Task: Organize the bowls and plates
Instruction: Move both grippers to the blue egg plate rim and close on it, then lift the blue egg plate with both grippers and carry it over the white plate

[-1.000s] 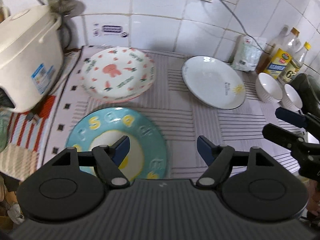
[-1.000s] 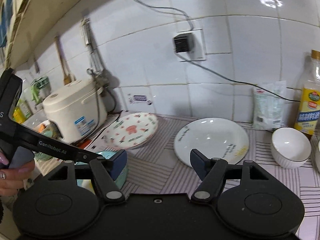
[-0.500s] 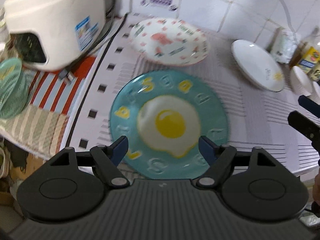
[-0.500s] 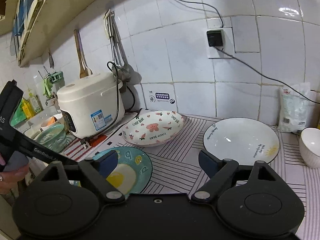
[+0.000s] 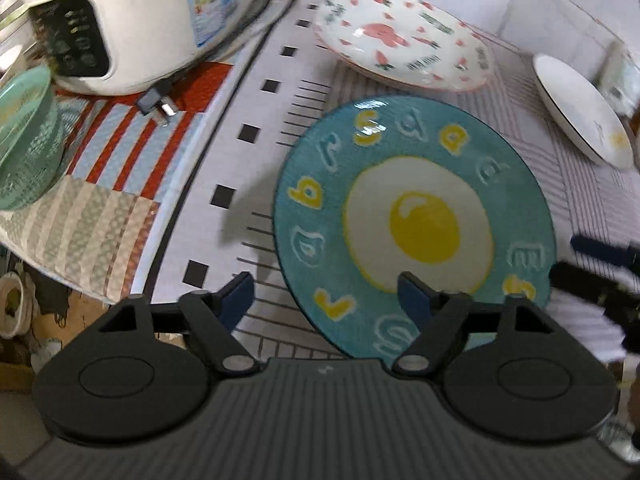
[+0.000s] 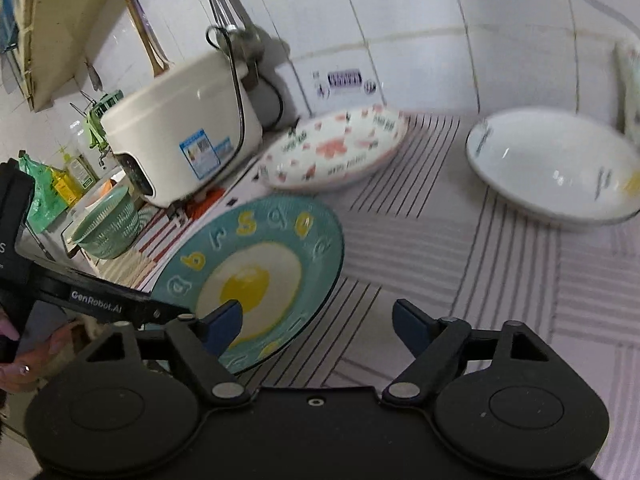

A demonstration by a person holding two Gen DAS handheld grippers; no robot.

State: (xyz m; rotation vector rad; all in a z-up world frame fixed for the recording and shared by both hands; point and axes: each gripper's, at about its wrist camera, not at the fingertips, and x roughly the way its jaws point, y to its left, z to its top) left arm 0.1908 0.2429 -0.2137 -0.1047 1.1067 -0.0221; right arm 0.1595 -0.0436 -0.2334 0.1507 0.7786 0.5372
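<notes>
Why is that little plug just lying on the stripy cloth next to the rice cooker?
The plug lies loose on the striped cloth in front of the rice cooker, plugged into nothing there. That is the one odd thing. The egg plate, the pink-patterned plate and the white plate sit flat and look unbroken, with nothing spilled.

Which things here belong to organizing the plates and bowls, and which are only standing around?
For the job:
- teal egg plate
- strawberry-print plate
- white plate
- left gripper and right gripper, both open and empty

Just standing around:
- rice cooker
- green basket
- patterned mat
</notes>
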